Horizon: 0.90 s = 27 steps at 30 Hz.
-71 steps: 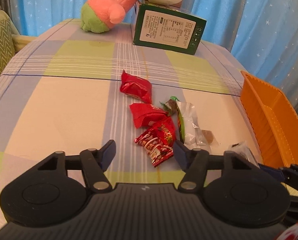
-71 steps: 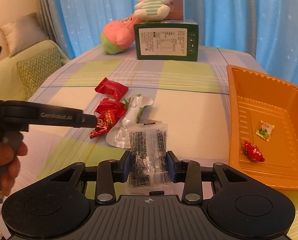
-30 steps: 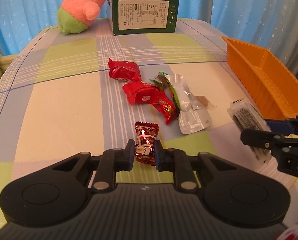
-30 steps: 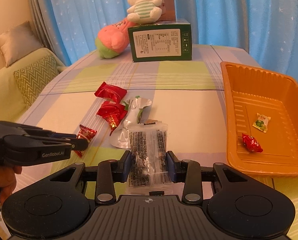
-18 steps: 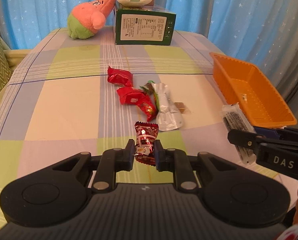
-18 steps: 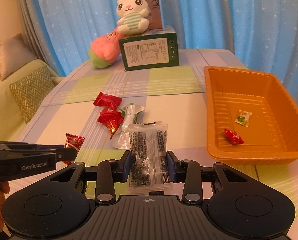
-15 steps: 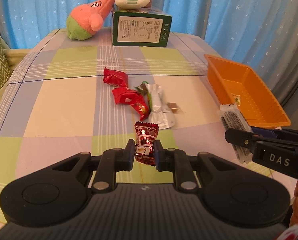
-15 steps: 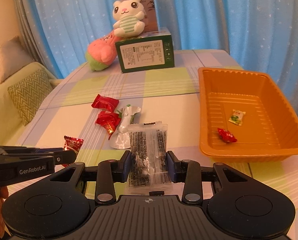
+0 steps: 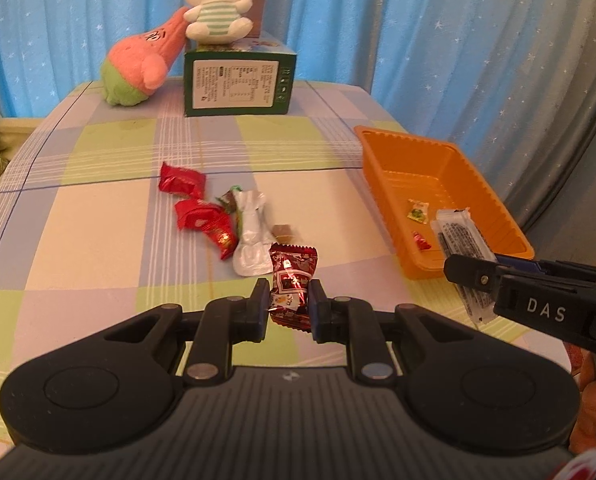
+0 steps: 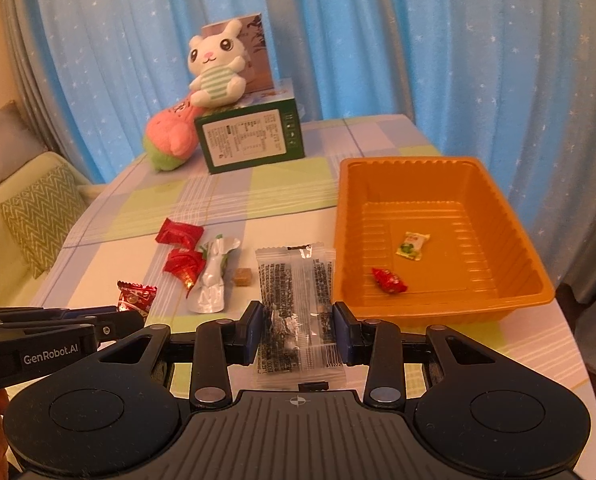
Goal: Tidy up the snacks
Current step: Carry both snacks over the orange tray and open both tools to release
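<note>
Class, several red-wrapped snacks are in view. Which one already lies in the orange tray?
The small red candy beside the green-printed sweet in the tray; the others are on the table or gripped.

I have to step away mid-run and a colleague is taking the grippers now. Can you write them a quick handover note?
Left hand-held gripper: shut on a dark red candy packet, lifted.
Right hand-held gripper: shut on a clear printed sachet, held near the orange tray.
Done: a green-white candy and a red candy are in the tray.
Left: drop both held items in, then the red wrappers, silver pouch and brown cube on the table.
</note>
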Tool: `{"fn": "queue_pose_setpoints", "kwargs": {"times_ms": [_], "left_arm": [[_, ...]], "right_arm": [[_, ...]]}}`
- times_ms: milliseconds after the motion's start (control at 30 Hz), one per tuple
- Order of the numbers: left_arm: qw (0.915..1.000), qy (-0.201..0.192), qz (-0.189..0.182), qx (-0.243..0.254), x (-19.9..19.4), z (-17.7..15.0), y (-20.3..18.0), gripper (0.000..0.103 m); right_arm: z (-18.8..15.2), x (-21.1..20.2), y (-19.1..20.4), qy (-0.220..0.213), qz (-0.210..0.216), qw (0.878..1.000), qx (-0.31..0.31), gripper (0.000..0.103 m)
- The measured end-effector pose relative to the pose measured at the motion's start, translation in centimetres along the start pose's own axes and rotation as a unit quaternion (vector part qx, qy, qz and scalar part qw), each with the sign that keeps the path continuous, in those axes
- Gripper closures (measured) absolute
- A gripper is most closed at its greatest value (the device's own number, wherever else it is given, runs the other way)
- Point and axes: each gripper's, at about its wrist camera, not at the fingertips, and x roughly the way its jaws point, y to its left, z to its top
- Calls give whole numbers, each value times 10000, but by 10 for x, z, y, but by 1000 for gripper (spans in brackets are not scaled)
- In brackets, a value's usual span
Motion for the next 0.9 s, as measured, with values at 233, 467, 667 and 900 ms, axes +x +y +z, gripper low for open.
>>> {"fn": "queue_pose_setpoints", "kwargs": {"times_ms": [233,467,667,900], "left_arm": [[9996,-54,-208,193,4,12,-31,85],[9982,-62,-437,408,12,22,-65,85],[9964,-34,-600,591,25,29,-91,85],[9943,43,-759,753,47,38,-115,85]], "right_arm": [[11,-14,-25,-106,-219,9996,117,65],[17,-25,-55,-187,-428,9986,262,65],[21,-28,-78,-239,-583,9975,324,65],[27,-21,-103,-233,-720,9964,371,65]]}}
